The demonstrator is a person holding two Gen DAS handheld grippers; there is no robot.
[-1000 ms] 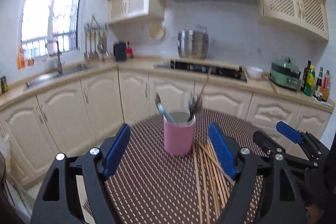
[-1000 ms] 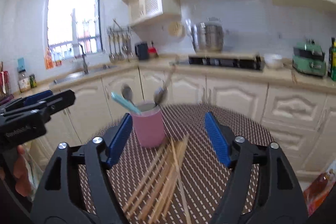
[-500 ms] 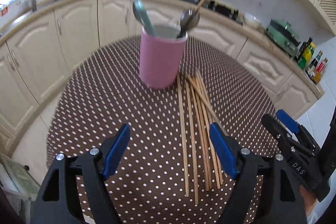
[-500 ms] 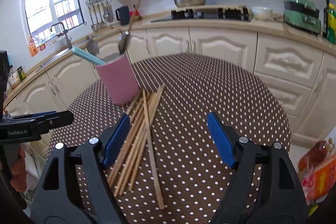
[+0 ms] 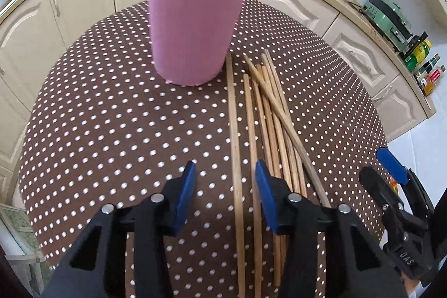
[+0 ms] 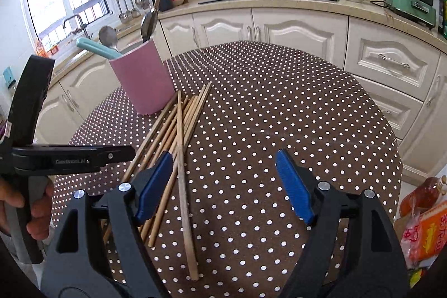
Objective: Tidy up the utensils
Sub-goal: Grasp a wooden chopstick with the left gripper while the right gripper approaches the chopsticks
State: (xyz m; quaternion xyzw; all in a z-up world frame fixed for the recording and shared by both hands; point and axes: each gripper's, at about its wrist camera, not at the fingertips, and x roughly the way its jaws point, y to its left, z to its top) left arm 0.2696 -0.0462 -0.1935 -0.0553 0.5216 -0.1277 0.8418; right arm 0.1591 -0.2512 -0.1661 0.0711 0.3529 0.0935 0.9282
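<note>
The left gripper (image 5: 225, 194) sits low over the table with its blue-padded jaws closing around two thin wooden chopsticks (image 5: 236, 164) at about its 12 o'clock; the pads do not yet press on either stick. The likely trouble lies here: the sticks are slim, smooth and round-edged, lying flat on the cloth, so the pads may skate over them, roll one aside, or catch only one of the pair, and the right-hand pad could nudge the crowded bundle beside it. The right gripper (image 6: 226, 180) hangs with its jaws spread wide and nothing between them; its left pad sits over the edge of the pile, with one loose stick (image 6: 183, 186) angled across the gap at roughly 11 o'clock, and a careless drop there could scatter the heap. The table (image 5: 111, 116) wears a brown cloth with small white dots, soft-looking and matte. Farther off, at 12 o'clock from the left gripper, stands the pink cup (image 5: 195, 27), ribbed, tapered and upright, already holding metal spoons (image 6: 148, 21) and a pale teal handle (image 6: 96, 48); being tall and light, it could tip if a stick is pushed in at a slant.
</note>
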